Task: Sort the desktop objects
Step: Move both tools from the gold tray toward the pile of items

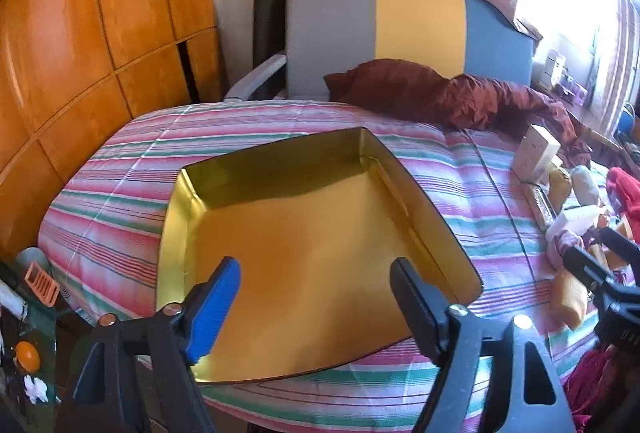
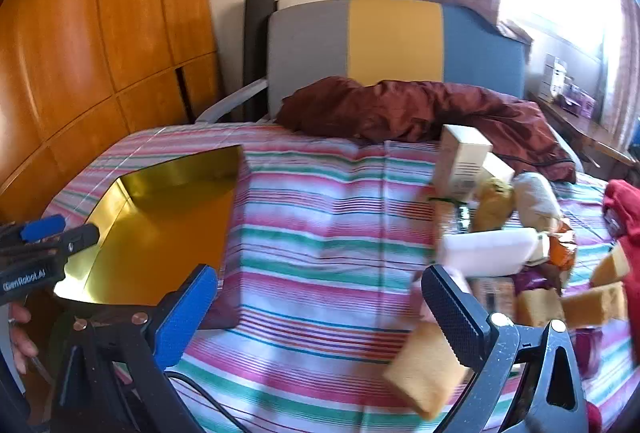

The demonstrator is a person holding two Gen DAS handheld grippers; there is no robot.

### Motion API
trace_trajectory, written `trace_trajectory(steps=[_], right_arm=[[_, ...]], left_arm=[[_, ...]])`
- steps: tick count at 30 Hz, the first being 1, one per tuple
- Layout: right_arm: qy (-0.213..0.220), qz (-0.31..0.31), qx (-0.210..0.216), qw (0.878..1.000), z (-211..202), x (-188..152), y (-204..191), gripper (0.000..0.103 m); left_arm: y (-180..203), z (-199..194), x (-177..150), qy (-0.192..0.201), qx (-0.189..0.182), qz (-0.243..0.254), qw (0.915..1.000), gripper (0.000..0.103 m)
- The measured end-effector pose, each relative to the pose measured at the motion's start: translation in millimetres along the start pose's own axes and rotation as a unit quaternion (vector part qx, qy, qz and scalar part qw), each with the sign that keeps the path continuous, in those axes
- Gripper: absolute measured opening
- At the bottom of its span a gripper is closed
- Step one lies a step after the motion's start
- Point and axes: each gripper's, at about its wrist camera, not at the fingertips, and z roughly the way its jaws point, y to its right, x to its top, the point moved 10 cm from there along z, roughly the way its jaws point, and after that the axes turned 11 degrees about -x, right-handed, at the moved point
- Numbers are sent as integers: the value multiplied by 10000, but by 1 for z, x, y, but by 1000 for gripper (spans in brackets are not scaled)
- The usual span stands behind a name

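Jaws of the left gripper [image 1: 316, 297] are hanging wide over the gold tray [image 1: 208, 169], holding nothing. Right gripper [image 2: 320, 309] is gaping wide too, beside a yellow sponge [image 2: 424, 373] near the pile; it might slip away.

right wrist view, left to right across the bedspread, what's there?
Left gripper at the edge → gold tray → bare striped bedspread → cream box → white tube → red cloth. The snack pile around the tube overlaps too much to order.
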Motion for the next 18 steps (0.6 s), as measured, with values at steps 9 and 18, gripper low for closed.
trace_trajectory(steps=[9,18], right_arm=[[37,305,-330,9990,-10,1,64,103],[-174,889,-713,9933,-17,-9,134,103]], left_arm=[[31,8,8,-47,-318,361,9988,80],[79,25,12,-256,-758,846,9932,80]])
